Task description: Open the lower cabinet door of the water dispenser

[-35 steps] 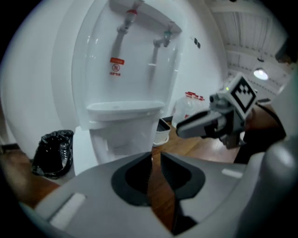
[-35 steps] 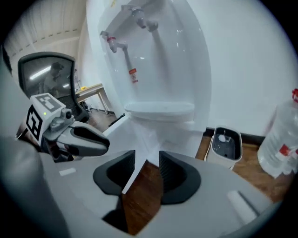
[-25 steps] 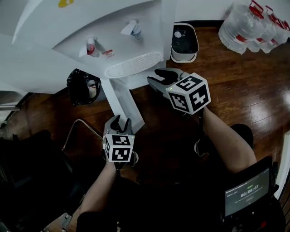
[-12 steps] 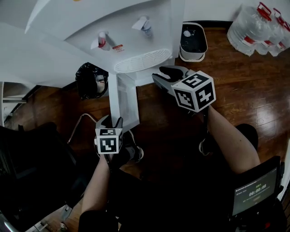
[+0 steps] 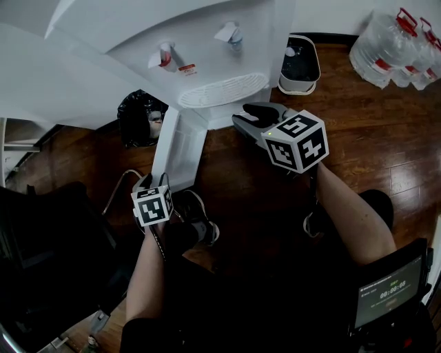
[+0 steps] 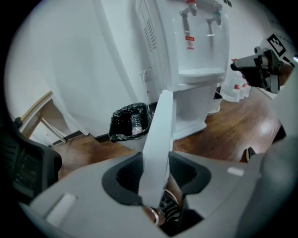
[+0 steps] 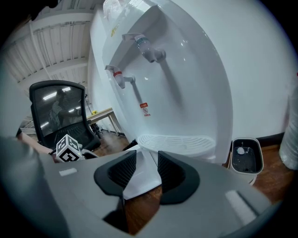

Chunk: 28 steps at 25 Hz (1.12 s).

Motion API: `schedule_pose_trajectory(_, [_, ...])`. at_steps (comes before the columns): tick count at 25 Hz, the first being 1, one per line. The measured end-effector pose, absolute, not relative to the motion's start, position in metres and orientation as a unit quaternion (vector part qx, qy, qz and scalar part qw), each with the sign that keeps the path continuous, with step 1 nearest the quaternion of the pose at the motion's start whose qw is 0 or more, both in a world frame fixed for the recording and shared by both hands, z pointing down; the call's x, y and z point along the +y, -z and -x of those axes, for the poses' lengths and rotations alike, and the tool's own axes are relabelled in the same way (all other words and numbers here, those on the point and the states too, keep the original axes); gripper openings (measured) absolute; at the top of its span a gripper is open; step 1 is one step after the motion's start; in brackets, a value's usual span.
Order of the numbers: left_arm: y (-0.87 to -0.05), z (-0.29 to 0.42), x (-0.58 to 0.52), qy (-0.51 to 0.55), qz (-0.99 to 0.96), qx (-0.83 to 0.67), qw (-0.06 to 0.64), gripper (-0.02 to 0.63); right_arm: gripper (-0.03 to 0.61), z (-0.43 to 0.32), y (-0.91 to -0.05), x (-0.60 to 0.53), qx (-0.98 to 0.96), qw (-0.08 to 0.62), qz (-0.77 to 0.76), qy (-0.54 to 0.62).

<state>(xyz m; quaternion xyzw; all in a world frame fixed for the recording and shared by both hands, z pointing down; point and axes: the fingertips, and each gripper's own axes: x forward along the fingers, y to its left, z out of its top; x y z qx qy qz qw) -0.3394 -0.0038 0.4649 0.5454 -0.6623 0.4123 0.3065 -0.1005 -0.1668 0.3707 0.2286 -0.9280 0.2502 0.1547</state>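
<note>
Door point(image 5: 180, 148) stands open, its edge pinched between the left gripper's point(image 6: 156, 167) jaws, which have just been closing; right gripper point(image 7: 146, 165) hovers, jaws apart, empty.

Cabinet door point(image 5: 180, 148) wider, left gripper point(image 5: 151, 182) moved left, jaws closing on it

A dark brown wooden plank floor point(image 5: 386, 138) meets a white wall point(image 5: 324, 14). A black-bagged waste bin point(image 5: 138, 117) and clear red-capped water jugs point(image 5: 396, 41) stand along it; a black mesh office chair point(image 7: 60, 109) stands apart.
</note>
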Motion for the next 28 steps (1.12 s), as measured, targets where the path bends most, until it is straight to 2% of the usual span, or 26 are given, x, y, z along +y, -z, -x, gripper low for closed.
schedule_pose_trajectory(10, [-0.453, 0.346, -0.004, -0.383, -0.529, -0.694, 0.302, 0.192, 0.146, 0.102, -0.371, -0.166, -0.924, 0.149, -0.226, -0.269])
schedule_pose_trajectory(18, [-0.347, 0.301, -0.047, -0.174, -0.655, -0.688, 0.261, 0.204, 0.137, 0.073, -0.358, -0.191, -0.914, 0.120, -0.278, -0.271])
schedule_pose_trajectory(23, [-0.297, 0.324, -0.051, -0.184, -0.678, -0.684, 0.194, 0.219, 0.135, 0.051, -0.361, -0.202, -0.902, 0.113, -0.304, -0.286])
schedule_pose_trajectory(28, [-0.314, 0.347, -0.035, -0.175, -0.671, -0.683, 0.228, 0.245, 0.132, 0.043, -0.355, -0.203, -0.896, 0.098, -0.312, -0.301])
